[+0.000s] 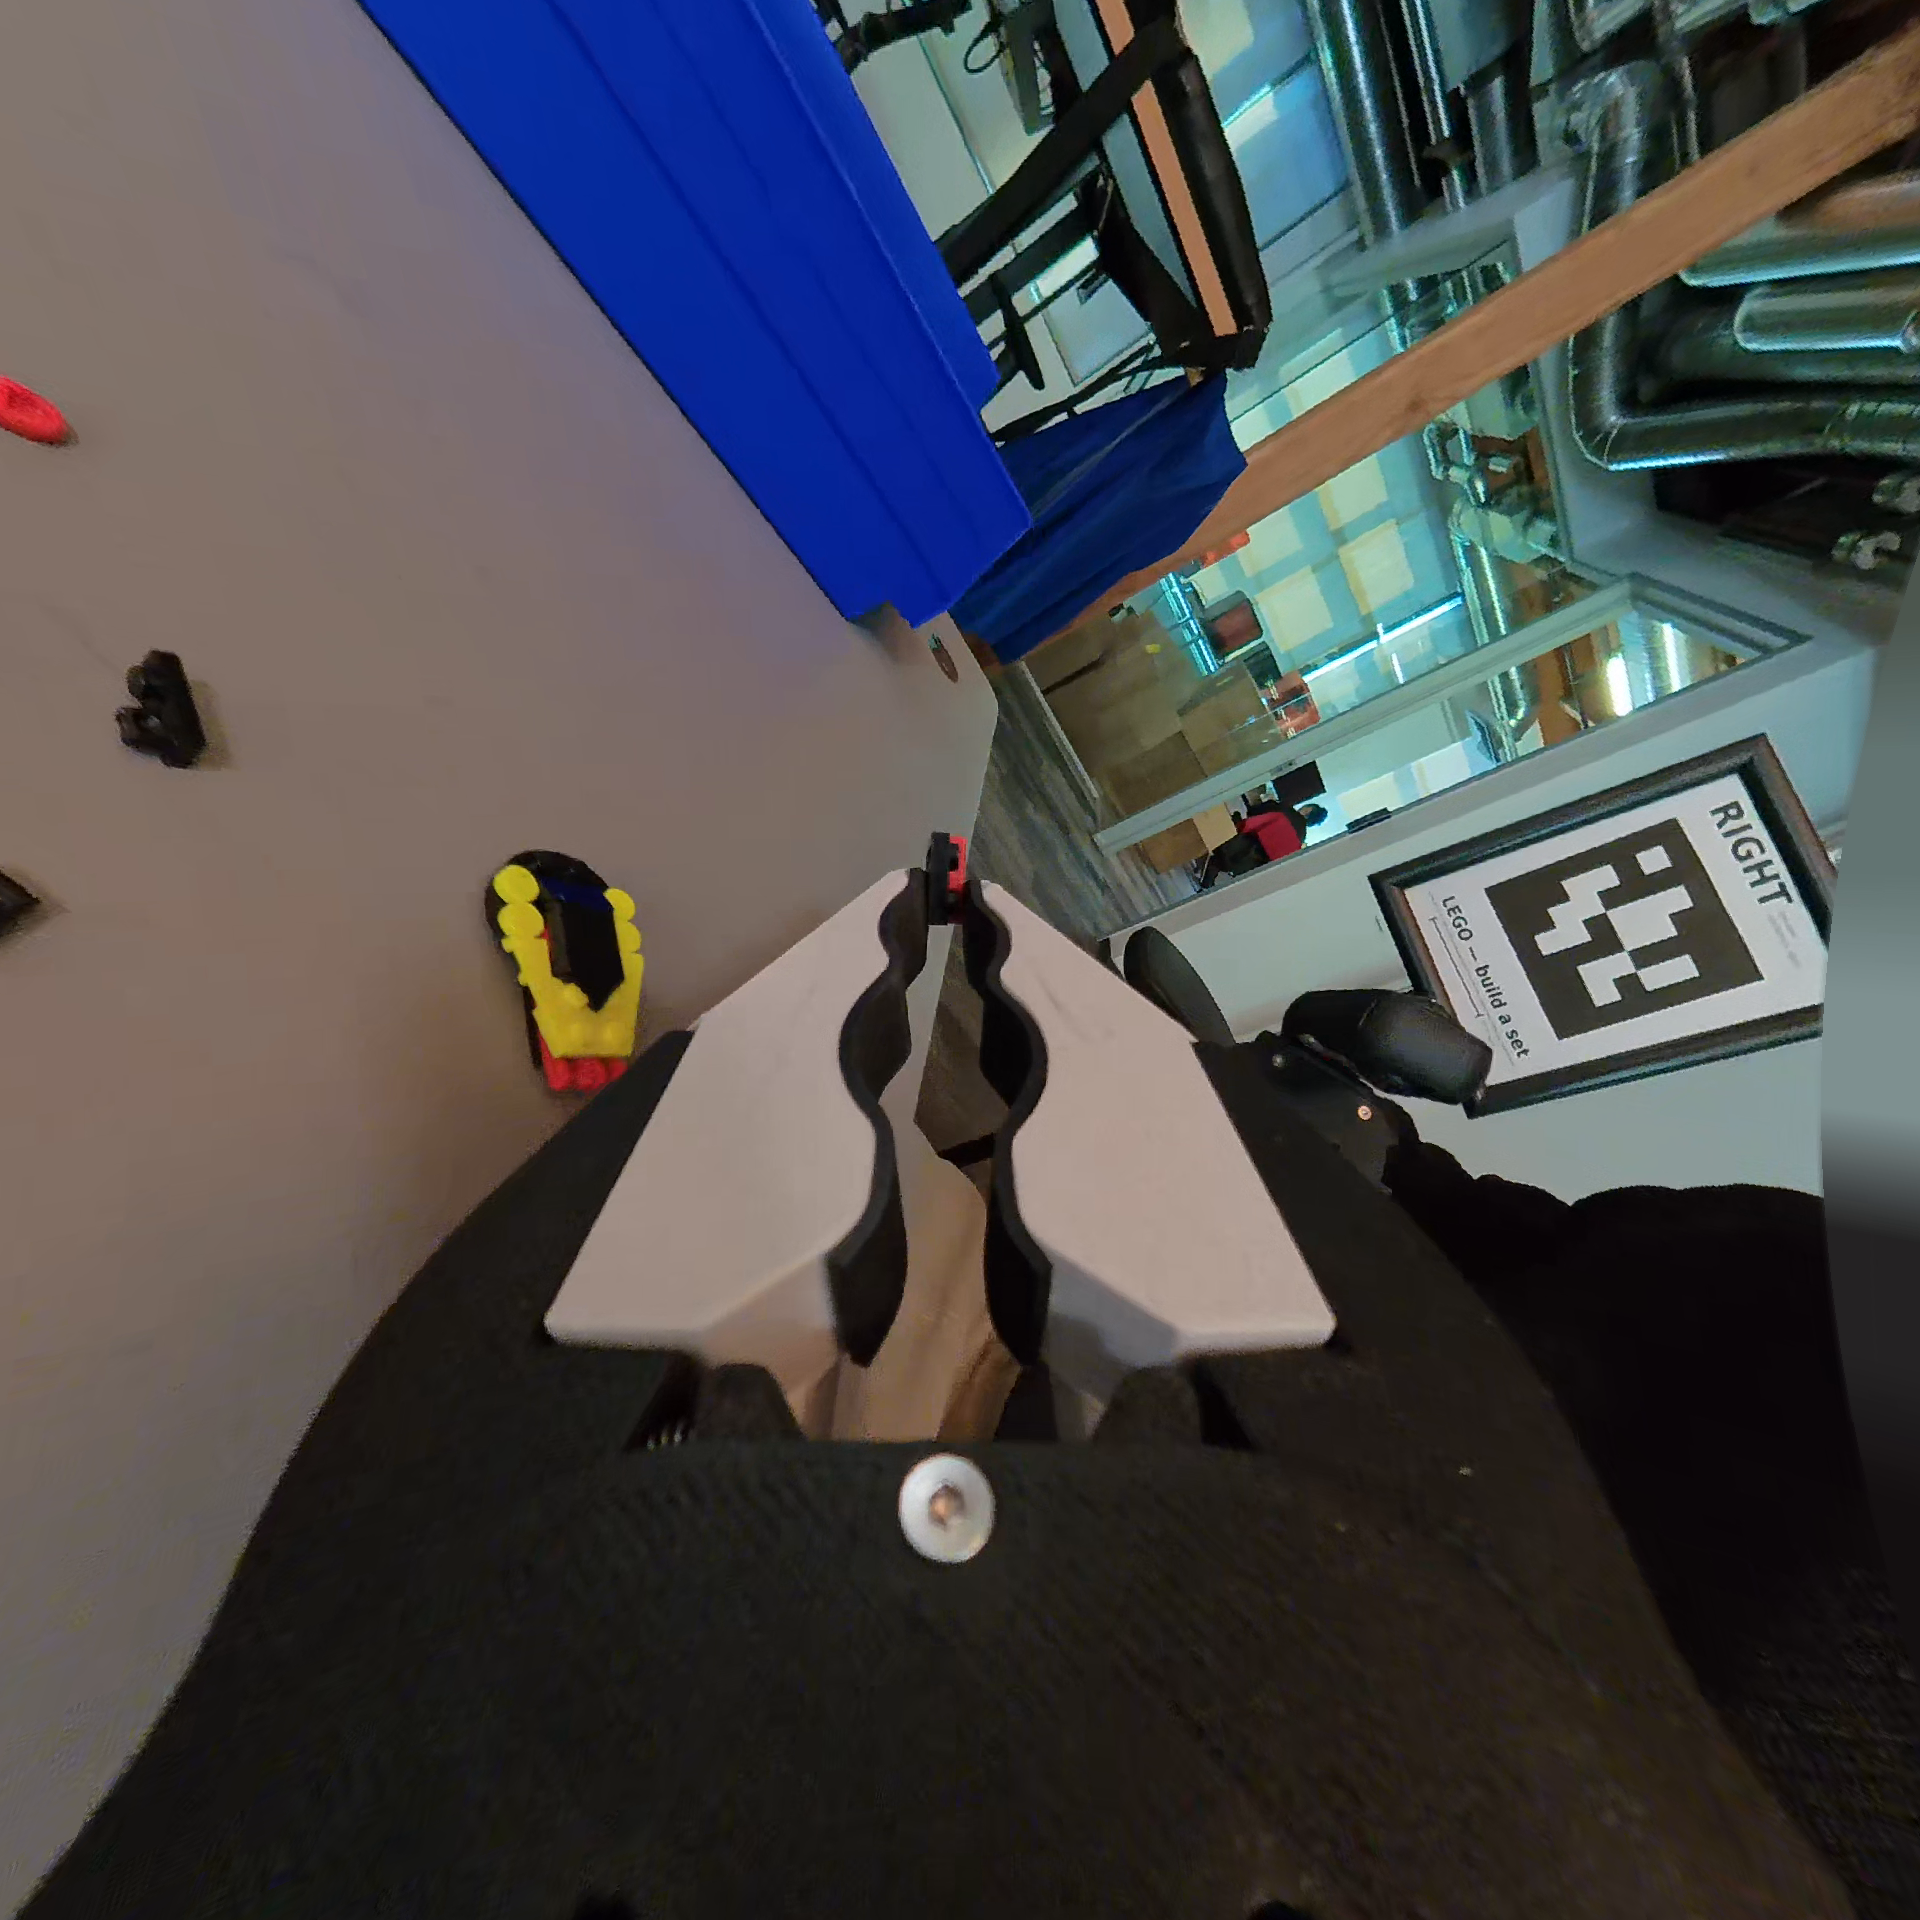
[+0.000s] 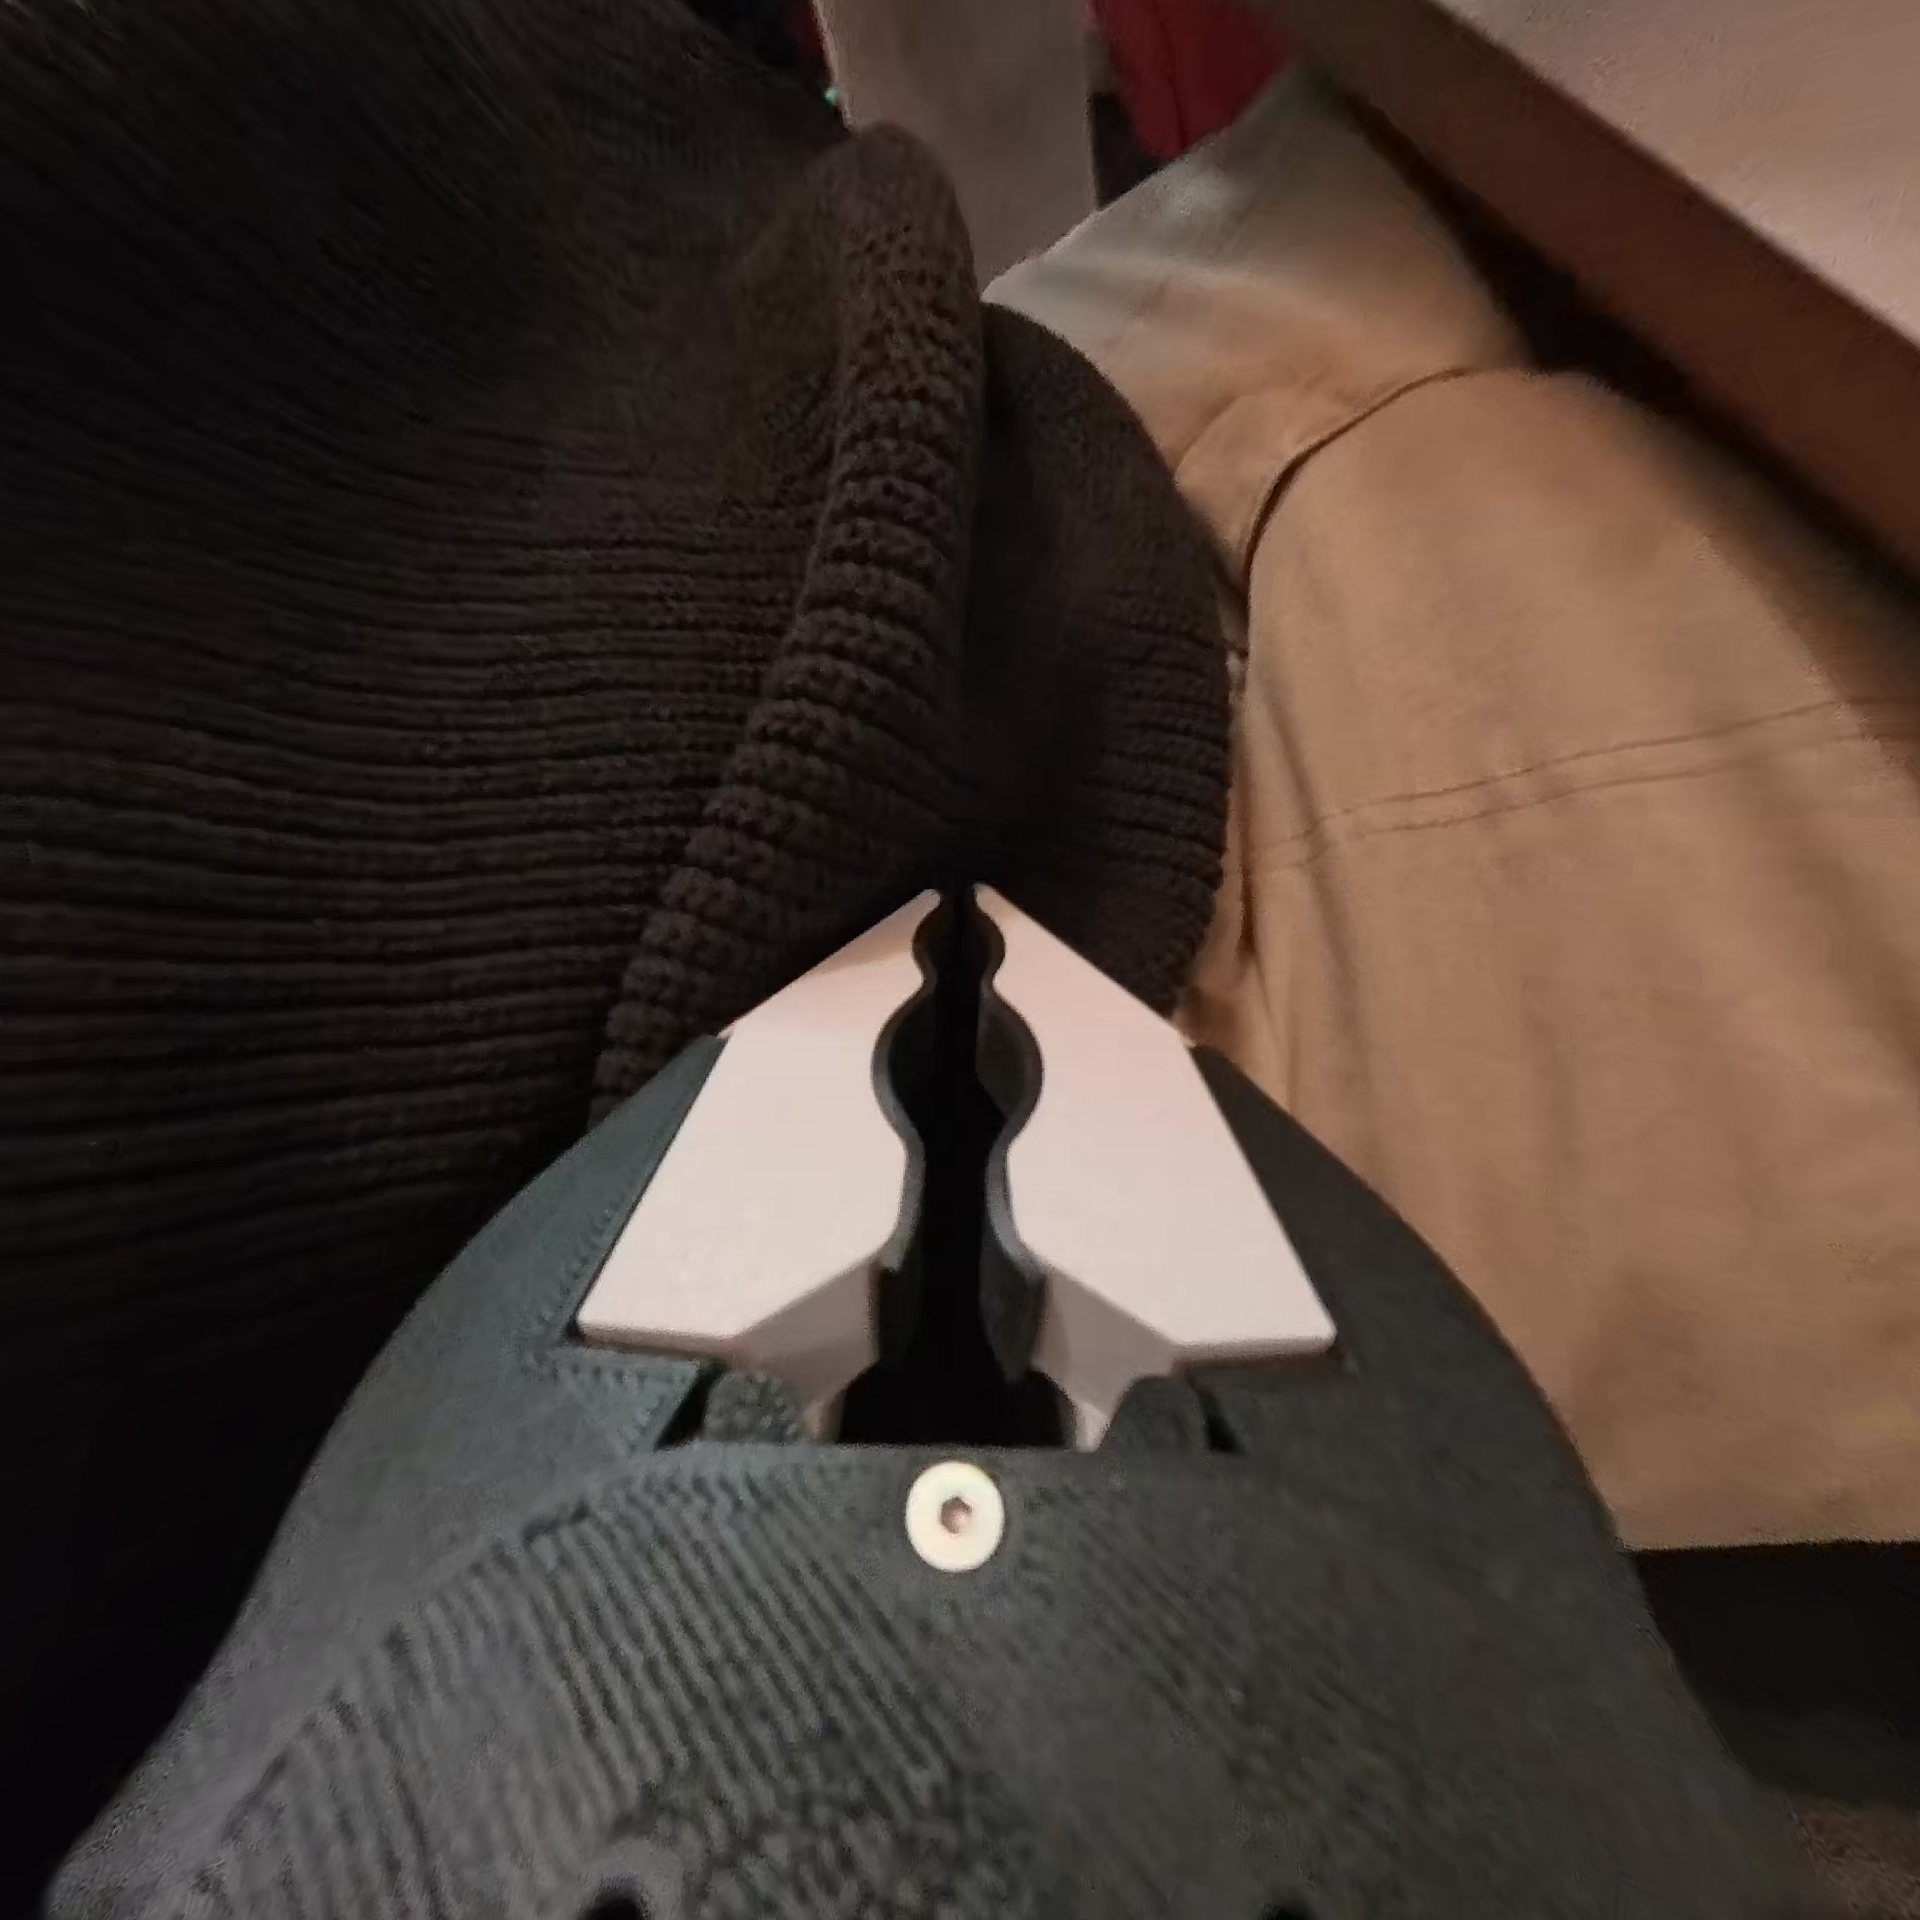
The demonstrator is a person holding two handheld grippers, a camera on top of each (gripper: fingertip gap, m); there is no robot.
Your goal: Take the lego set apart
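Here, in the left wrist view, the left tool (image 1: 948,902) is pinched nearly closed on a small red and black lego piece (image 1: 947,871), held at the very tips of its fingers, past the table's edge. On the grey table (image 1: 364,520) to the left lies the rest of the lego set (image 1: 569,971), a yellow, black and red build with a bit of blue, resting near the tool's body. Farther off on the table are a loose black piece (image 1: 163,710) and, near the picture's left edge, a loose red piece (image 1: 31,410), well apart from each other. A blue bin (image 1: 727,270) sits at the far side of the table. To the right stands a framed sign (image 1: 1621,925) with a black-and-white square marker and printed writing on it.

In the right wrist view, the right tool (image 2: 958,902) is closed to a thin slit with nothing between its fingers. It points at a dark knitted sleeve (image 2: 416,623) and tan trousers (image 2: 1558,935). The table's underside (image 2: 1714,208) shows at upper right.
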